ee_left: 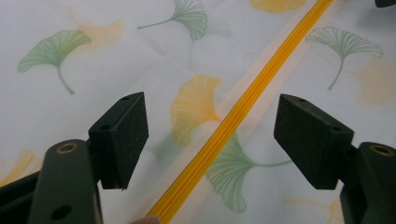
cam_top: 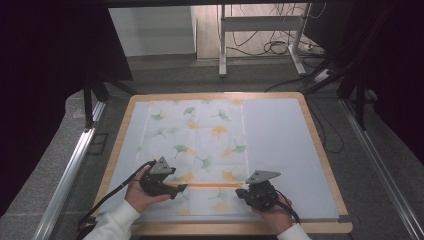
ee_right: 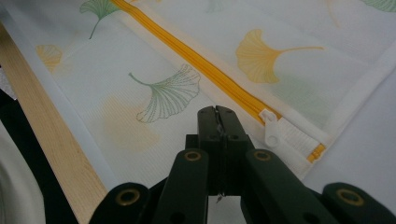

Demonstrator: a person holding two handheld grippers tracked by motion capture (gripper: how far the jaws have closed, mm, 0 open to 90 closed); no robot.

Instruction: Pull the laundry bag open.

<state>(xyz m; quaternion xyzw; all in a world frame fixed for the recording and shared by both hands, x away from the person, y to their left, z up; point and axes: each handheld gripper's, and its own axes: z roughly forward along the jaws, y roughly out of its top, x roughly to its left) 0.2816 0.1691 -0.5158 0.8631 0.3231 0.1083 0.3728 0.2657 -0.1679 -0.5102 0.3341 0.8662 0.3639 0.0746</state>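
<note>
- Zippered bag (cam_top: 197, 150), printed with ginkgo leaves, is spread flat on the pale-covered, wood-edged surface (cam_top: 280, 145).
- Left gripper (ee_left: 210, 140): fingers held open astride the orange zipper (ee_left: 243, 112).
- Right gripper (ee_right: 217, 116): fingers closed, beside the white pull (ee_right: 271, 130).
- Cables (cam_top: 270, 45) are seen on the floor beyond.

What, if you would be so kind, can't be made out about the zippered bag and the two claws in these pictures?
- Whether the shut right claw pinches any fabric: in the right gripper view its own jaws cover the spot beside the white zipper pull.
- The yellow zipper: its ends are cut off by the edges of the left gripper view, where the left claw stands open astride it.
- What the bag holds: its printed fabric hides the inside in the high view.
</note>
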